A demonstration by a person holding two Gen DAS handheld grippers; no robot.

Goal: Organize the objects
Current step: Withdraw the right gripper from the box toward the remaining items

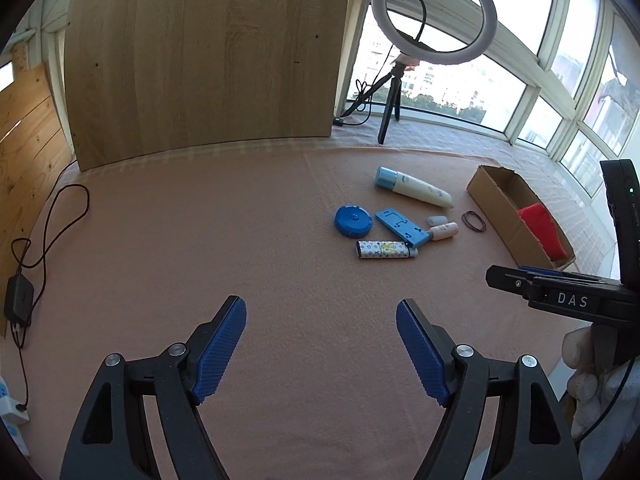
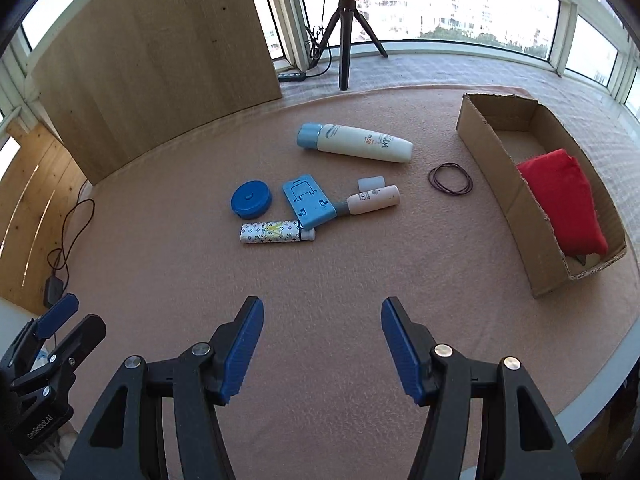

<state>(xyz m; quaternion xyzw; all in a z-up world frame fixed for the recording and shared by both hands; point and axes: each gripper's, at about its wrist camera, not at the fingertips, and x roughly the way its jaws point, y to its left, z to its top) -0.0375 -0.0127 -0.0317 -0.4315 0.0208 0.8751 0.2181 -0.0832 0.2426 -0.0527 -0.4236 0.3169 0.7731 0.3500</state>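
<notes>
On the pink cloth lie a white sunscreen tube with a blue cap (image 2: 354,143) (image 1: 414,189), a round blue tape measure (image 2: 251,199) (image 1: 353,221), a blue plastic stand (image 2: 308,201) (image 1: 401,227), a patterned lighter (image 2: 276,233) (image 1: 386,250), a small cream bottle (image 2: 370,199) (image 1: 444,231), a small white cap (image 2: 371,183) and dark hair ties (image 2: 450,179) (image 1: 474,221). A cardboard box (image 2: 496,168) (image 1: 490,196) at the right holds a red cloth (image 2: 562,200) (image 1: 540,232). My left gripper (image 1: 321,328) and right gripper (image 2: 322,330) both stand open and empty, short of the items.
A wooden board (image 1: 204,56) leans at the back left. A ring light on a tripod (image 1: 436,12) stands by the windows. A black adapter and cable (image 1: 18,300) lie at the left edge. The table's rim (image 2: 608,384) curves at the lower right.
</notes>
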